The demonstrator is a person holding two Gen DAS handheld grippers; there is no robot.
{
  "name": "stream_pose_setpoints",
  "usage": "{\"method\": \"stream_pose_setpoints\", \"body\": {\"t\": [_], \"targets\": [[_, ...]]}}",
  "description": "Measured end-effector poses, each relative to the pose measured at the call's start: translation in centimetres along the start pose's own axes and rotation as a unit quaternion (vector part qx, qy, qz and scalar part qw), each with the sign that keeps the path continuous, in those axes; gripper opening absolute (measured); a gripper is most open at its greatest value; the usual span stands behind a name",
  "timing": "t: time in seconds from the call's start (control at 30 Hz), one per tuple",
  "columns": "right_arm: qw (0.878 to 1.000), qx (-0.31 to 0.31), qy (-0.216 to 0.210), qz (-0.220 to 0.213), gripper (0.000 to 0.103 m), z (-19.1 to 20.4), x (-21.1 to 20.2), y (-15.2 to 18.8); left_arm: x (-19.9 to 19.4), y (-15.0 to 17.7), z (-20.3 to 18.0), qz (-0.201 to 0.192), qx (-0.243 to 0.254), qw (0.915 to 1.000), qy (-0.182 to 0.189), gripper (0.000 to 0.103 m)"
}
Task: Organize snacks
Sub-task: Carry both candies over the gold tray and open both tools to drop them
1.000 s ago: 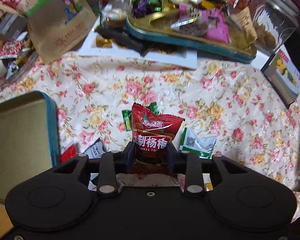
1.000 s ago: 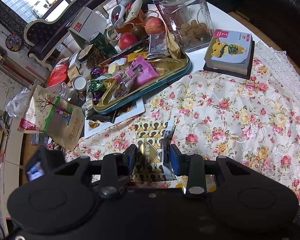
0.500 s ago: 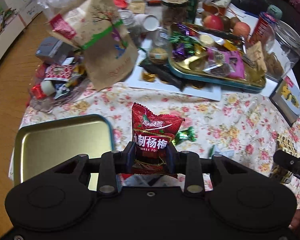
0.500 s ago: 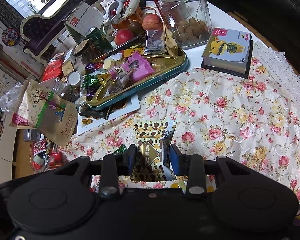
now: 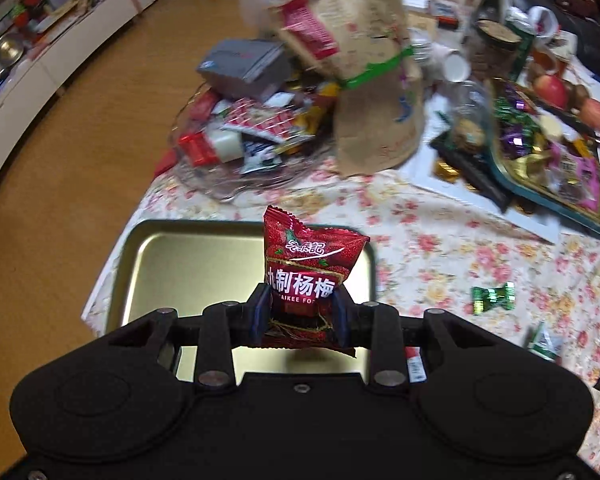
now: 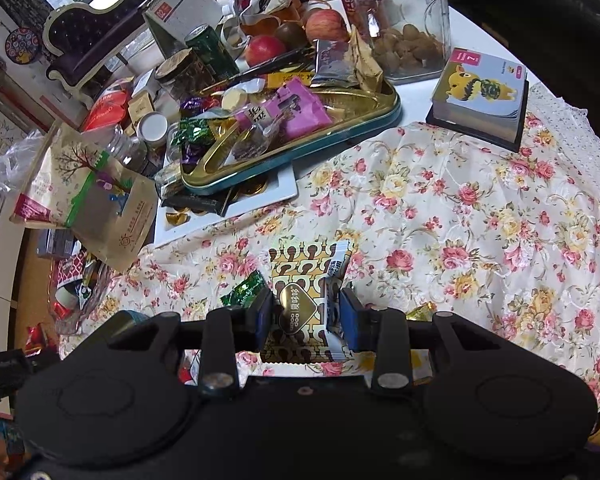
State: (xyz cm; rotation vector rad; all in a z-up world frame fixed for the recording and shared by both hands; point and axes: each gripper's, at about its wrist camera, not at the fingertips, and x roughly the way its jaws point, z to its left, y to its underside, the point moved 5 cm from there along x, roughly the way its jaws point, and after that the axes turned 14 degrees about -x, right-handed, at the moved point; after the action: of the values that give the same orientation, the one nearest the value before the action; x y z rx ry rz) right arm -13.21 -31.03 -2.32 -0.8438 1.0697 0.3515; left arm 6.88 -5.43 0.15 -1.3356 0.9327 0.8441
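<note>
Now, through the left wrist camera, the left tool [image 5: 300, 316] is clamped on a red snack packet [image 5: 306, 276], its two pads pressing the packet's lower sides while the printed top stands up and forward of the tips. Directly beyond and beneath the tool lies an empty gold tin tray [image 5: 180, 264] at the near corner of the table [image 5: 440, 248], which is covered by a flowered cloth. The step in hand looks like carrying this packet to the tray: the packet hangs over the tray's far right part. The next move, as I judge it, calls for lowering the tool a little and parting the pads so the packet drops inside the rim, not on the cloth. A green candy [image 5: 493, 297] lies on the cloth off to the tool's right, apart from it. Farther ahead sits a glass dish [image 5: 228, 184] heaped with wrappers, and a brown paper bag [image 5: 376, 92] leans just beyond it.

Through the right wrist camera, the right tool [image 6: 306, 316] is clamped on a gold-and-brown patterned packet [image 6: 298, 304], with a small white sachet [image 6: 334, 312] pinched beside it against the right pad. Both are held above the flowered cloth. A green candy [image 6: 244, 290] lies just left of the tool's left tip. Well ahead and to the left stands a gold tray with a teal rim [image 6: 312, 148], crowded with sweets. This pair waits its turn; it would call for a carry towards the empty tray.
</note>
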Motion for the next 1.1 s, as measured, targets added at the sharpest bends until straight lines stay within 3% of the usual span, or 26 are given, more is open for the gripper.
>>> {"method": "stream_pose_setpoints", "body": {"t": [0.3,0.53,0.8,1.1], "targets": [[0.999,-0.029,-0.006,0.020,0.038,4.6,2.1,0.6,1.9,-0.8,5.4,0.028,-0.044,0.9980,-0.035,0.041],[0.996,-0.066,-0.048,0.021,0.038,11.2,3.1,1.5,2.4,-1.2,7.8,0.024,-0.049,0.9972,-0.052,0.042],[0.984,-0.141,-0.105,0.034,0.038,19.1,4.8,4.1,3.6,-1.5,10.9,0.034,-0.062,0.9949,-0.072,0.042],[0.966,-0.201,-0.157,0.042,0.040,23.5,5.6,6.4,4.1,-1.8,13.0,0.035,-0.076,0.9941,-0.069,0.043]]}}
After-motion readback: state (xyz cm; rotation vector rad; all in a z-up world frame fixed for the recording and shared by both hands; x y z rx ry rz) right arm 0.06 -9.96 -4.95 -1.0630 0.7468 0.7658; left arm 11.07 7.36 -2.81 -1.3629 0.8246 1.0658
